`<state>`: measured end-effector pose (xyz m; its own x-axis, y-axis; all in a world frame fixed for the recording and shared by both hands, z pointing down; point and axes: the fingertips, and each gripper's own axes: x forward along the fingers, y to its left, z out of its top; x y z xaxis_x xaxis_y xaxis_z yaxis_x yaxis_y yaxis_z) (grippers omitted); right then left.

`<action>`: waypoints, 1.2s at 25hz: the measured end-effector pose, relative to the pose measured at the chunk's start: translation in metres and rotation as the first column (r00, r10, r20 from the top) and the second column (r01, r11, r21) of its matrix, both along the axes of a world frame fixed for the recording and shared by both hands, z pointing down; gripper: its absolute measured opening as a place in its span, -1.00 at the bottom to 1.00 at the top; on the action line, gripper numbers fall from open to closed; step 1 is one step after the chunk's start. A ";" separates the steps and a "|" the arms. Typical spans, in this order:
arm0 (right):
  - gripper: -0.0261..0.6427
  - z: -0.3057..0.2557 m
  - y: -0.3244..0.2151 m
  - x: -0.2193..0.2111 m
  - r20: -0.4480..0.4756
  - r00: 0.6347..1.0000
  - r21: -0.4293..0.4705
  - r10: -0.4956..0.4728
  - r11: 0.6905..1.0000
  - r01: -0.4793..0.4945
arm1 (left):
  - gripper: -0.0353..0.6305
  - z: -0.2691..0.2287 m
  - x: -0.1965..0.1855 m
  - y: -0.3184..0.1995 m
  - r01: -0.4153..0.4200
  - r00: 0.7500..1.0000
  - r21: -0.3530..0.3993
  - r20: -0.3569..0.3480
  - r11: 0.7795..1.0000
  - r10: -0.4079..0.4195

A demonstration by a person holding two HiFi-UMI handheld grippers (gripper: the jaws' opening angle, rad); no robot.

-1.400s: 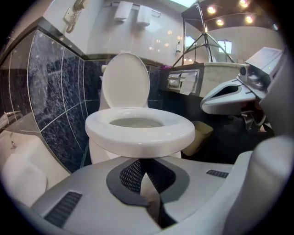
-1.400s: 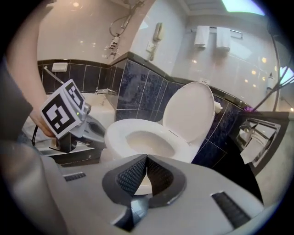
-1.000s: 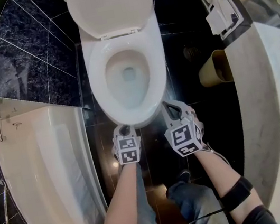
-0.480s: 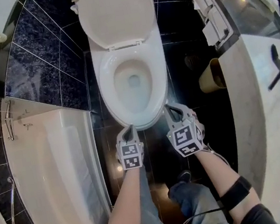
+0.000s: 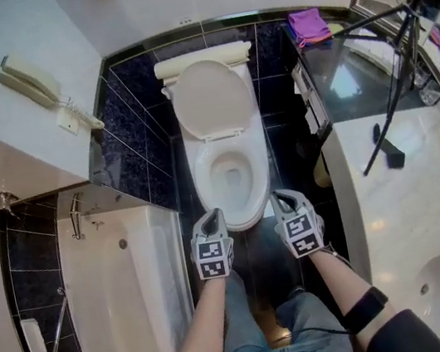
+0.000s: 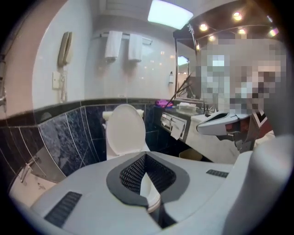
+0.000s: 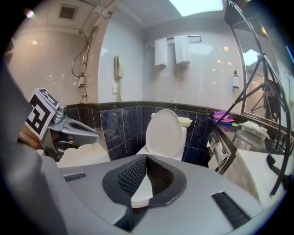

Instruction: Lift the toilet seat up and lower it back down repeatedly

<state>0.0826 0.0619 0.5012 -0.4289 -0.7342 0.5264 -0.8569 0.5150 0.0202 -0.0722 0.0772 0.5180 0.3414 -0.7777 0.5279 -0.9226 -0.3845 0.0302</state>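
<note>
Item under inspection: toilet seat (image 5: 203, 178), apparently down flat on the bowl (image 5: 234, 181), at the far end of the dark tiled floor (image 5: 261, 265). Lid (image 5: 208, 97) up, leaning back against the tank (image 5: 201, 59). Seat and bowl rim both white, so not separable with certainty from above.

Handling, as a judgement: rigid moulded plastic, light to moderate in weight, smooth and probably slippery under a pad. Pivots on the rear hinge only, with no sideways give. Liable to slam if let go partway, so calls for a controlled descent. Best purchase at the front edge, farthest from the hinge, by hooking under the lip or pinching it.

Nearer the person, left tool (image 5: 214, 217) and right tool (image 5: 281, 198) side by side, flanking the front of the bowl in the head view, apart from it and pointing toward it. Jaws of each closed tip to tip, nothing between them. Must open before any pinch.

Surroundings: bathtub (image 5: 123, 297) to the left, counter (image 5: 394, 208) to the right, wall phone (image 5: 30, 78), purple cloth (image 5: 309, 26), two towels (image 7: 173, 49) above the tank.
</note>
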 end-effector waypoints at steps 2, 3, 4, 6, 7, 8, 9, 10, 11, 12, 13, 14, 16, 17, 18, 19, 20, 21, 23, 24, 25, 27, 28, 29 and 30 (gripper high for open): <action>-0.86 -0.040 0.007 0.005 0.024 1.000 0.010 0.003 1.000 -0.003 | -0.93 -0.040 -0.006 0.007 0.018 1.000 0.030 -0.003 0.999 -0.018; -0.86 -0.059 0.010 0.006 0.040 0.999 0.015 0.007 1.000 -0.008 | -0.93 -0.061 -0.007 0.011 0.023 1.000 0.046 -0.011 0.999 -0.022; -0.86 -0.077 0.011 0.008 0.052 0.999 0.024 0.012 1.000 -0.013 | -0.93 -0.083 -0.008 0.013 0.024 1.000 0.065 -0.018 0.998 -0.023; -0.86 -0.110 0.011 0.013 0.063 0.998 0.048 0.019 0.999 -0.022 | -0.93 -0.124 -0.009 0.015 0.023 0.999 0.105 -0.030 0.994 -0.020; -0.86 -0.124 0.012 0.015 0.067 0.998 0.058 0.022 0.998 -0.026 | -0.93 -0.142 -0.009 0.018 0.021 0.999 0.118 -0.035 0.993 -0.017; -0.86 -0.137 0.015 0.018 0.072 0.997 0.065 0.025 0.997 -0.030 | -0.93 -0.158 -0.010 0.023 0.020 0.999 0.128 -0.038 0.992 -0.015; -0.86 -0.150 0.018 0.020 0.078 0.997 0.073 0.026 0.997 -0.032 | -0.93 -0.172 -0.012 0.027 0.021 0.999 0.136 -0.040 0.991 -0.016; -0.86 -0.162 0.020 0.021 0.084 0.996 0.082 0.025 0.996 -0.032 | -0.93 -0.185 -0.015 0.030 0.025 0.999 0.142 -0.043 0.990 -0.019; -0.86 -0.174 0.023 0.022 0.089 0.996 0.092 0.021 0.995 -0.029 | -0.93 -0.197 -0.017 0.033 0.030 0.999 0.147 -0.046 0.989 -0.024; -0.86 -0.183 0.026 0.023 0.092 0.996 0.103 0.016 0.994 -0.026 | -0.93 -0.207 -0.020 0.036 0.034 0.998 0.151 -0.048 0.988 -0.027; -0.86 -0.191 0.028 0.025 0.091 0.996 0.114 0.012 0.993 -0.022 | -0.93 -0.216 -0.022 0.038 0.034 0.998 0.155 -0.048 0.987 -0.027; -0.86 -0.196 0.029 0.026 0.088 0.996 0.126 0.009 0.992 -0.020 | -0.93 -0.224 -0.024 0.040 0.031 0.999 0.162 -0.045 0.986 -0.024; -0.86 -0.206 0.031 0.027 0.084 0.996 0.148 0.004 0.989 -0.017 | -0.93 -0.239 -0.028 0.044 0.026 0.999 0.180 -0.043 0.983 -0.019; -0.86 -0.210 0.033 0.027 0.084 0.996 0.153 0.003 0.988 -0.016 | -0.93 -0.244 -0.029 0.046 0.028 0.999 0.187 -0.047 0.982 -0.019; -0.86 -0.212 0.036 0.026 0.084 0.996 0.154 0.002 0.988 -0.015 | -0.93 -0.249 -0.031 0.049 0.030 0.998 0.193 -0.052 0.981 -0.021; -0.86 -0.214 0.039 0.026 0.084 0.996 0.154 0.000 0.988 -0.013 | -0.93 -0.251 -0.031 0.052 0.032 0.998 0.197 -0.054 0.980 -0.022; -0.86 -0.216 0.042 0.026 0.084 0.996 0.154 -0.002 0.988 -0.011 | -0.93 -0.253 -0.031 0.054 0.032 0.998 0.200 -0.056 0.979 -0.022; -0.86 -0.217 0.045 0.026 0.083 0.997 0.154 -0.004 0.988 -0.008 | -0.93 -0.255 -0.031 0.057 0.032 0.998 0.203 -0.057 0.979 -0.021; -0.86 -0.216 0.049 0.026 0.078 0.997 0.153 -0.005 0.988 -0.007 | -0.93 -0.256 -0.031 0.062 0.032 0.998 0.205 -0.065 0.978 -0.019; -0.86 -0.214 0.050 0.028 0.075 0.997 0.152 -0.003 0.988 -0.009 | -0.93 -0.256 -0.031 0.064 0.031 0.997 0.205 -0.069 0.978 -0.017; -0.86 -0.214 0.051 0.029 0.075 0.997 0.151 0.000 0.988 -0.011 | -0.93 -0.256 -0.031 0.066 0.029 0.997 0.206 -0.069 0.978 -0.016; -0.86 -0.213 0.053 0.030 0.075 0.997 0.148 0.003 0.989 -0.015 | -0.93 -0.255 -0.030 0.069 0.025 0.998 0.209 -0.063 0.978 -0.012; -0.86 -0.214 0.054 0.030 0.075 0.997 0.148 0.003 0.989 -0.014 | -0.94 -0.256 -0.031 0.071 0.024 0.998 0.214 -0.061 0.977 -0.012; -0.86 -0.215 0.055 0.030 0.075 0.997 0.149 0.002 0.989 -0.013 | -0.93 -0.257 -0.031 0.072 0.027 0.998 0.220 -0.061 0.975 -0.013; -0.86 -0.215 0.055 0.030 0.073 0.997 0.152 0.001 0.988 -0.012 | -0.93 -0.258 -0.032 0.072 0.030 0.998 0.226 -0.062 0.974 -0.016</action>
<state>0.1126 0.1165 0.2858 -0.4565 -0.8062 0.3764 -0.8624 0.5050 0.0356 -0.1039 0.1494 0.2596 0.3478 -0.8826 0.3163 -0.9304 -0.3666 0.0001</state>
